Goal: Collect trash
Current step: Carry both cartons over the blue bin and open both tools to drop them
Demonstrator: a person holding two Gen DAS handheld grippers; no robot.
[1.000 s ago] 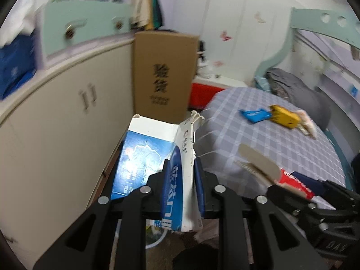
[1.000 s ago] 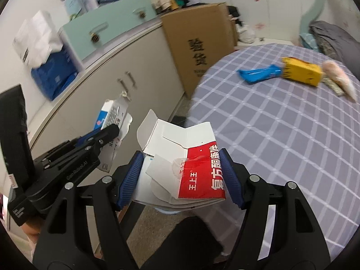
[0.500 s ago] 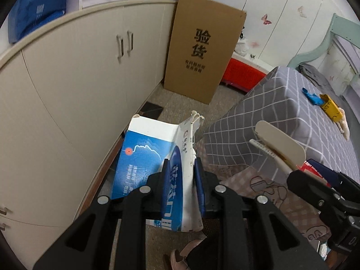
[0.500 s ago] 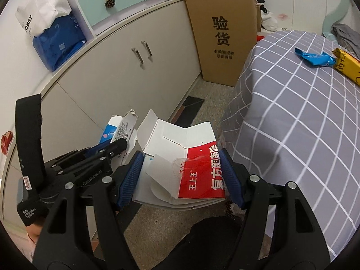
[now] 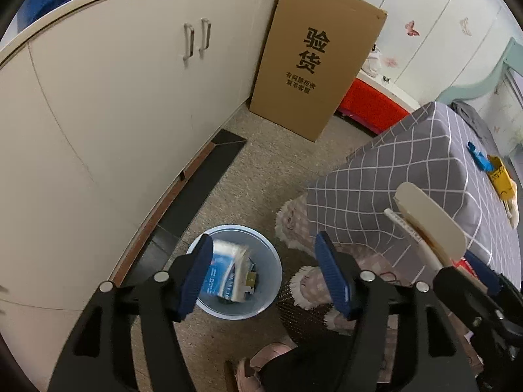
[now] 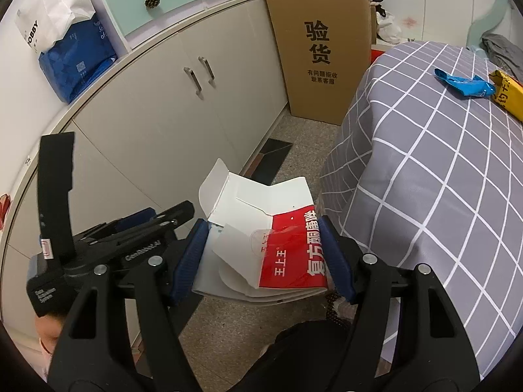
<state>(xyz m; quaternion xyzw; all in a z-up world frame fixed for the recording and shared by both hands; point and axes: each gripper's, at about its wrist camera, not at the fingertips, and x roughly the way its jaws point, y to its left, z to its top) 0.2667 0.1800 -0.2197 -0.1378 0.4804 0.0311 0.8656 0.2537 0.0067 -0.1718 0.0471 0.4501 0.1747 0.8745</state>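
Blue plastic makes up the small round bin point(image 5: 235, 310) that stands on the floor point(image 5: 261, 176) next to the long cream cupboard point(image 5: 114, 104). Inside the bin lies a blue and white box point(image 5: 225, 271), tipped on its side. The left hand-held gripper point(image 5: 265, 274) hangs right over the bin with its 2 blue pads spread wide apart and nothing between them. The right hand-held gripper point(image 6: 263, 259) pinches a flat red and white box point(image 6: 271, 248) by its 2 sides, with the white flaps of the box sticking up and open. In the left view, this box shows as a pale edge at the right, above the corner of the bed. The bed point(image 6: 441, 170) has a grey cover with white squares. On the bed, far from both hand-held grippers, lie a blue wrapper point(image 6: 464, 85) and a yellow box point(image 6: 508, 94), touching each other. A tall brown cardboard box point(image 5: 317, 78) with black writing leans on the end of the cupboard. Something red point(image 5: 369, 106) sits low beside it. A fluffy mat point(image 5: 300, 281) lies on the floor just beside the bin. A blue bag point(image 6: 75, 62) and a white bag point(image 6: 52, 23) sit on top of the cupboard.
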